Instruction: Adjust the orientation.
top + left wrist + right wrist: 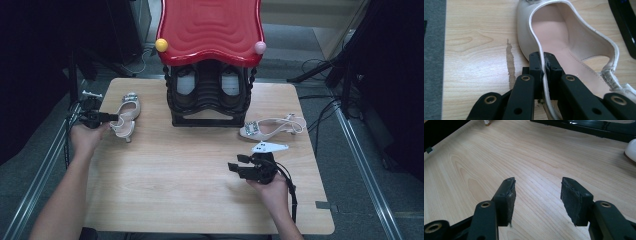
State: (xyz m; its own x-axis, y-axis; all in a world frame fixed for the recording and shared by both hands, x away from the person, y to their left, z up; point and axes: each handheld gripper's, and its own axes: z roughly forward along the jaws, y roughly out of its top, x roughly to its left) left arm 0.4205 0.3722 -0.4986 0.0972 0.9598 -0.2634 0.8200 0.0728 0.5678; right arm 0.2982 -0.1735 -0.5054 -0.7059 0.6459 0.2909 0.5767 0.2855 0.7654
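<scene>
The left gripper (543, 62) has its jaws closed on the side wall of a pale shoe (564, 37), one pad inside the shoe and one outside, the thin rim pinched between them. The shoe's hollow opens just beyond the jaws and has nothing in it; its pink insole shows bare. In the high view the same gripper (114, 118) sits at the table's left edge, with the shoe (126, 116) directly ahead of it, resting on the wooden table (190, 170), its buckled toe pointing away from the person.

Past the shoe, towards the table's far middle, stands a black rack (209, 97) under a red wavy top (210, 27). Two shoes sit side by side in its upper compartment.

The right gripper (536, 191) hovers with its jaws wide apart and nothing between them, bare wood beneath. In the high view it (239, 164) lies near the table's right front, and a second pale shoe (270, 127) lies on its side just beyond it, beside the rack's foot.
</scene>
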